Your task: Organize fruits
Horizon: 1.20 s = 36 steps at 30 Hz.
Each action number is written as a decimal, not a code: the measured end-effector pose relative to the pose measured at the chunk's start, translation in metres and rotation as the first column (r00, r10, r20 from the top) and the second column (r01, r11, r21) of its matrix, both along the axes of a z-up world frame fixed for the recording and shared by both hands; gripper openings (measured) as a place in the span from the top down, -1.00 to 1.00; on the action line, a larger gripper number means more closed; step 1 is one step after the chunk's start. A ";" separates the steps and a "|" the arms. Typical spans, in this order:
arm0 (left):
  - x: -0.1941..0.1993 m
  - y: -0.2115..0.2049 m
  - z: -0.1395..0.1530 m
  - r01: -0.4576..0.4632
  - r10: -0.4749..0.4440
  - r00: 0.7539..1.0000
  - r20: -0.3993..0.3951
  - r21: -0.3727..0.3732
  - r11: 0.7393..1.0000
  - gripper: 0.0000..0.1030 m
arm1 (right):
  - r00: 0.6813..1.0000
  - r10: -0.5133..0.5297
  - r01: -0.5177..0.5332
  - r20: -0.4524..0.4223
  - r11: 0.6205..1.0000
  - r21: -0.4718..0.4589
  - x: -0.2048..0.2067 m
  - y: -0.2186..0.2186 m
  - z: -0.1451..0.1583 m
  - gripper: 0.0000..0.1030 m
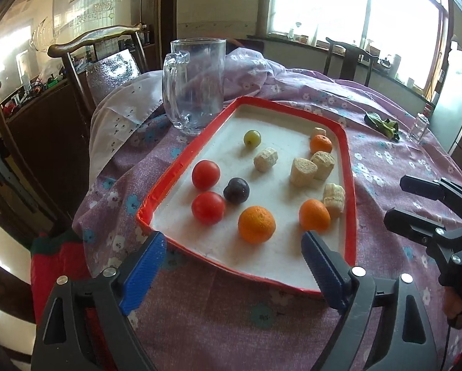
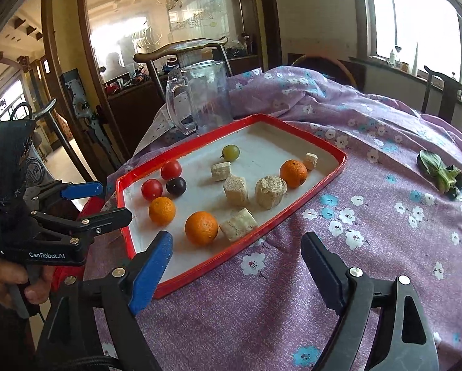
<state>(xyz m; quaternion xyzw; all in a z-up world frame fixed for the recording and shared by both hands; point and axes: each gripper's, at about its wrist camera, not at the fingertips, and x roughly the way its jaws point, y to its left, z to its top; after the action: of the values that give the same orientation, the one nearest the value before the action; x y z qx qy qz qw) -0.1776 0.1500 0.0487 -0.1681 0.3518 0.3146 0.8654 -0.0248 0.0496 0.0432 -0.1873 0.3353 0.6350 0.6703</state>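
Note:
A red-rimmed white tray (image 1: 349, 167) (image 2: 323, 173) holds two red tomatoes (image 1: 206, 174) (image 1: 208, 207), a dark plum (image 1: 236, 190), a green grape (image 1: 252, 138), three oranges (image 1: 256, 224) (image 1: 314, 215) (image 1: 321, 144) and several pale corn-like chunks (image 1: 303, 171). My left gripper (image 1: 234, 247) is open and empty just before the tray's near edge. My right gripper (image 2: 237, 250) is open and empty over the cloth at the tray's right corner. It shows at the right edge of the left wrist view (image 1: 404, 204). The left gripper shows at the left of the right wrist view (image 2: 110, 201).
A clear glass mug (image 1: 197, 86) (image 2: 200, 95) stands behind the tray's far left corner. A green leafy vegetable (image 1: 383, 125) (image 2: 441, 173) and a small glass jar (image 1: 419, 128) lie on the purple flowered cloth (image 2: 370, 216) to the right. Wooden chairs stand behind the table.

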 end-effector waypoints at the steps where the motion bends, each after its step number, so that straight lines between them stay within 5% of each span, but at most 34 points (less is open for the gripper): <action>1: -0.002 -0.005 0.000 0.006 -0.006 1.000 0.003 0.006 1.000 -0.87 | 1.000 0.010 -0.010 0.008 1.000 0.005 0.000 -0.003 0.001 -0.70; 29: -0.038 -0.096 0.025 0.117 -0.117 0.993 -0.010 0.180 0.977 -0.98 | 0.966 0.236 -0.237 0.101 0.971 0.000 -0.012 -0.048 0.005 -0.85; 36: -0.043 -0.098 0.024 0.122 -0.123 0.992 -0.005 0.170 0.978 -0.98 | 0.962 0.254 -0.253 0.105 0.967 -0.016 -0.014 -0.051 0.001 -0.85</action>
<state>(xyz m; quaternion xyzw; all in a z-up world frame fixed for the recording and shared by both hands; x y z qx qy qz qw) -0.2206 0.0519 0.0725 -0.0727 0.3309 0.2889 0.8954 -0.0386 -0.0018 0.0443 -0.2630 0.2735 0.7042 0.6001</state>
